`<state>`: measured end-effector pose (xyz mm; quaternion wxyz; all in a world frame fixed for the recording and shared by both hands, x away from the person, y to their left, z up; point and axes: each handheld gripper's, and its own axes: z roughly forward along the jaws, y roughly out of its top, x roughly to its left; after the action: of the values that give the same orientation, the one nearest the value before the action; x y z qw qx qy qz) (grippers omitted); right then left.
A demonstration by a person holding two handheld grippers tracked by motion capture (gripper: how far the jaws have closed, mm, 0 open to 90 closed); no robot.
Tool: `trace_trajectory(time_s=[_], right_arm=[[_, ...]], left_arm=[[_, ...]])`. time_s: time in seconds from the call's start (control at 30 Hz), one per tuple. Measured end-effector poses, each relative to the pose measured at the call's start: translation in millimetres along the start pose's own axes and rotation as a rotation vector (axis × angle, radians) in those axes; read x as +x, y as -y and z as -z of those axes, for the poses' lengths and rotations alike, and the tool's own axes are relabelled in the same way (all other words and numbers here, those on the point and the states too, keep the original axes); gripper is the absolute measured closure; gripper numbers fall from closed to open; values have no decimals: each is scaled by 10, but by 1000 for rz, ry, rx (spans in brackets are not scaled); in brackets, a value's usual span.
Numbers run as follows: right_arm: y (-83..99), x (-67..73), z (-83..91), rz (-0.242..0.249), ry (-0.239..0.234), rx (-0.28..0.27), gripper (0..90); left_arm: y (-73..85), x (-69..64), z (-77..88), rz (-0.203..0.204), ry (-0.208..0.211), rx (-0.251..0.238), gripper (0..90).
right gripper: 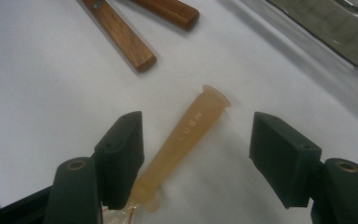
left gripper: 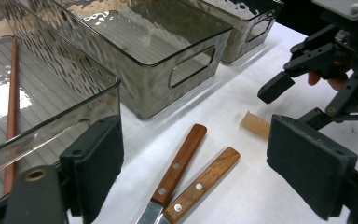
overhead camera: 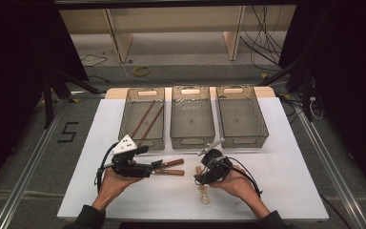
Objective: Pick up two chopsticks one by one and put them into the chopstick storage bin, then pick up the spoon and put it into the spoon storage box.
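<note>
Lying between your right gripper's [right gripper: 196, 154] spread jaws, untouched, the amber handle [right gripper: 191, 128] rests on the table [right gripper: 37, 84]; your left gripper [left gripper: 193, 172] gapes over two knives [left gripper: 186, 177].

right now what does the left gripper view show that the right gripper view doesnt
Left gripper view alone: the two chopsticks, one seen here, lying in the nearest bin, the knives' blades, and the right gripper farther off. Right gripper view alone: the lettering on the amber handle, which lies between its own open jaws, untouched. Both share: the two wooden knife handles side by side, the amber handle and the white table.
</note>
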<state>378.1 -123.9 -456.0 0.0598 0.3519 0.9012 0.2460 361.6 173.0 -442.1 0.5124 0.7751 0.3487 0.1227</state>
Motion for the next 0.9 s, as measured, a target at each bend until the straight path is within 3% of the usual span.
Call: trace_trajectory(time_s=[0.9], right_arm=[[1,31,-144,8,18,55,431]], left_arm=[[230,-35,78,4,-15,2,183]])
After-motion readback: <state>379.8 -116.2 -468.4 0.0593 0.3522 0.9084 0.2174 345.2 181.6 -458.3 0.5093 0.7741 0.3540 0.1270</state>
